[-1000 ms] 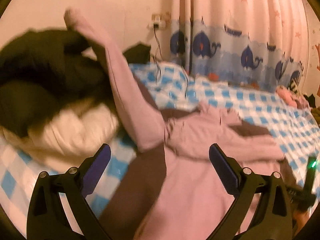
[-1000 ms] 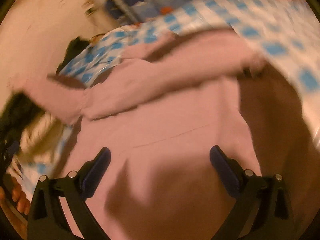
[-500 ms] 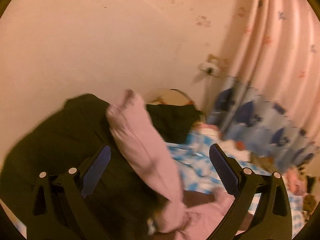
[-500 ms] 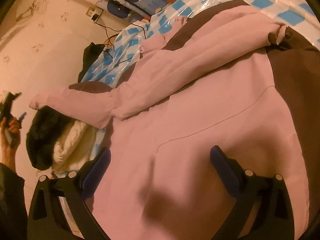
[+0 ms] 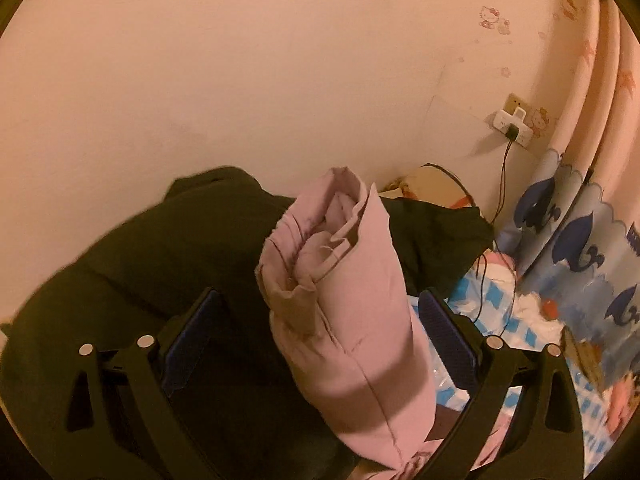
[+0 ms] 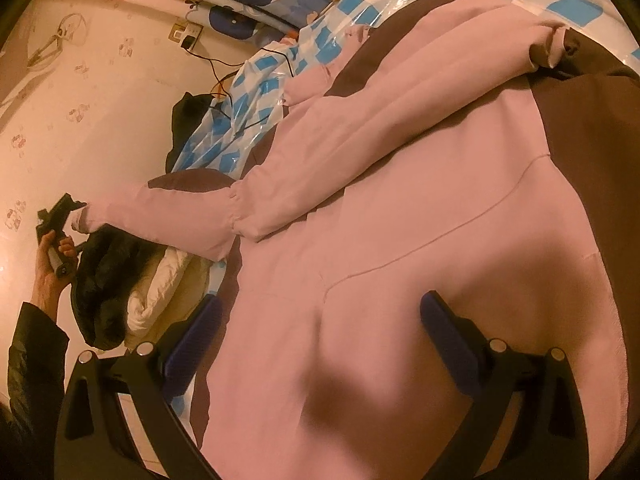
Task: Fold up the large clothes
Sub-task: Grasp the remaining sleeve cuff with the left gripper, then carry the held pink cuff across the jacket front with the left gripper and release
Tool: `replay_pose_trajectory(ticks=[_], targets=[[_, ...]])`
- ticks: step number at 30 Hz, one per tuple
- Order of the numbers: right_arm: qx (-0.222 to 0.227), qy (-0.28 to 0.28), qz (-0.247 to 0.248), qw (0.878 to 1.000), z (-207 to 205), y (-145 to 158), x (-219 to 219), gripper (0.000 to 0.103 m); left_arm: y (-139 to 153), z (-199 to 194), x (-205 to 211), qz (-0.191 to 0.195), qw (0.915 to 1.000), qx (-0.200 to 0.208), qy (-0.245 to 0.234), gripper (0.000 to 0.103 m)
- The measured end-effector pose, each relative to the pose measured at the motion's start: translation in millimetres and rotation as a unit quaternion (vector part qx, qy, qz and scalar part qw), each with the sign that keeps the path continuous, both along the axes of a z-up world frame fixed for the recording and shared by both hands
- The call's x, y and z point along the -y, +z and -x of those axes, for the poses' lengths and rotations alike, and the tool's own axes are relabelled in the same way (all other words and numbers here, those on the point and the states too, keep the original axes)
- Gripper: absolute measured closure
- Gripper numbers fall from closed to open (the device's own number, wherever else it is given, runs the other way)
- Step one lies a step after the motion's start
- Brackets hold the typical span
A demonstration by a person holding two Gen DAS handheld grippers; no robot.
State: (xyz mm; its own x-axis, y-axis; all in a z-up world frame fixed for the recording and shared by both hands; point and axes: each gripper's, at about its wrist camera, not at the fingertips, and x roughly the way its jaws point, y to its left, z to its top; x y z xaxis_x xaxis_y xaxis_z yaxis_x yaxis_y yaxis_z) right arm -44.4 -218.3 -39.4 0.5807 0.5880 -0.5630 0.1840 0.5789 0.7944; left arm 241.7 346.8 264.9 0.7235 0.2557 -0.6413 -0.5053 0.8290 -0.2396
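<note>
I hover my left gripper [image 5: 316,344], jaws apart, around the pink sleeve [image 5: 340,288] to fold it; right gripper [image 6: 316,344] gapes over the jacket [image 6: 400,240]

Dim warm light, fisheye-warped edges.

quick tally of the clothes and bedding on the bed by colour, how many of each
Pink: 1, the pink jacket, whose sleeve lies between the open left gripper fingers.
Black: 1, the black garment under that sleeve.
White: 1, the white quilt.
Blue-and-white check: 1, the sheet.
Total: 4
</note>
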Motion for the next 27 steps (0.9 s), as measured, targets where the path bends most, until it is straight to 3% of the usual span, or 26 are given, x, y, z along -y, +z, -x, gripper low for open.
replay_pose_trajectory(ticks=[1,2,4,10,17,22,27], targets=[[0.000,0.000,-0.001,1.000,0.0,0.2,-0.3,0.008,-3.4,-3.4,-1.9,0.020,0.9997,0.000,-0.014,0.064],[0.000,-0.001,-0.003,1.000,0.2,0.2,0.0,0.008,-5.9,-4.6,-3.1,0.035,0.9992,-0.002,-0.022,0.075],[0.001,-0.003,-0.007,1.000,1.3,0.2,1.0,0.008,-4.4,-3.7,1.2,0.038,0.9988,0.009,-0.031,0.083],[0.006,-0.017,-0.017,1.000,3.5,5.8,7.5,0.008,19.7,11.6,32.1,0.059,0.9935,0.072,-0.065,0.087],[0.011,-0.033,-0.029,0.999,6.5,11.2,19.7,0.008,61.3,27.8,117.6,0.065,0.9761,0.117,-0.171,0.088],[0.014,-0.048,-0.046,0.998,11.2,15.0,34.3,0.008,76.9,37.3,191.2,0.056,0.9612,0.119,-0.242,0.088],[0.014,-0.080,-0.069,0.994,17.7,15.7,55.7,0.008,68.6,45.5,270.8,0.038,0.9440,0.099,-0.312,0.088]])
